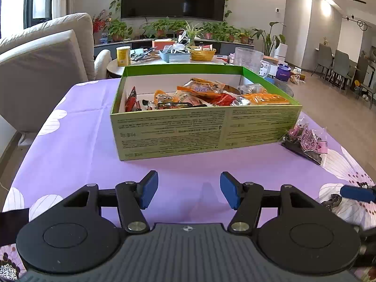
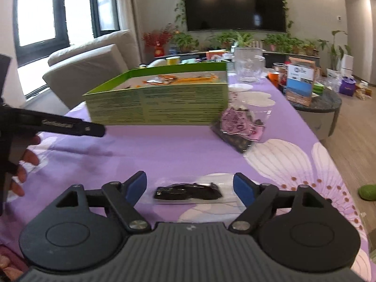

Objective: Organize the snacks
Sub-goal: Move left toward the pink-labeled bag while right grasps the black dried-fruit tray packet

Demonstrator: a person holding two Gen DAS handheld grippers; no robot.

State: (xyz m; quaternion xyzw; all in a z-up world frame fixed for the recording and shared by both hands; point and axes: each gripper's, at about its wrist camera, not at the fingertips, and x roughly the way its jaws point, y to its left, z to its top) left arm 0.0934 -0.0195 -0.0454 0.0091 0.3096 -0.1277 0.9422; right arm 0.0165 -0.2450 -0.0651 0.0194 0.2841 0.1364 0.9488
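Observation:
A green cardboard box [image 1: 188,129] holding several snack packets [image 1: 206,94] stands on the purple tablecloth; it also shows in the right wrist view [image 2: 159,105]. A pink-labelled bag of dark snacks [image 1: 305,141] lies by the box's right corner, also seen in the right wrist view [image 2: 239,129]. A small flat dark packet [image 2: 188,192] lies on the cloth between the fingers of my open right gripper [image 2: 190,188]. My left gripper [image 1: 189,190] is open and empty, in front of the box. A right fingertip [image 1: 357,192] shows at the left view's right edge.
The purple flowered tablecloth [image 1: 82,141] covers the table. A beige sofa [image 1: 47,54] stands to the left. A round side table [image 2: 317,103] with boxes and jars stands at right. A clear jar [image 2: 248,65] stands behind the box.

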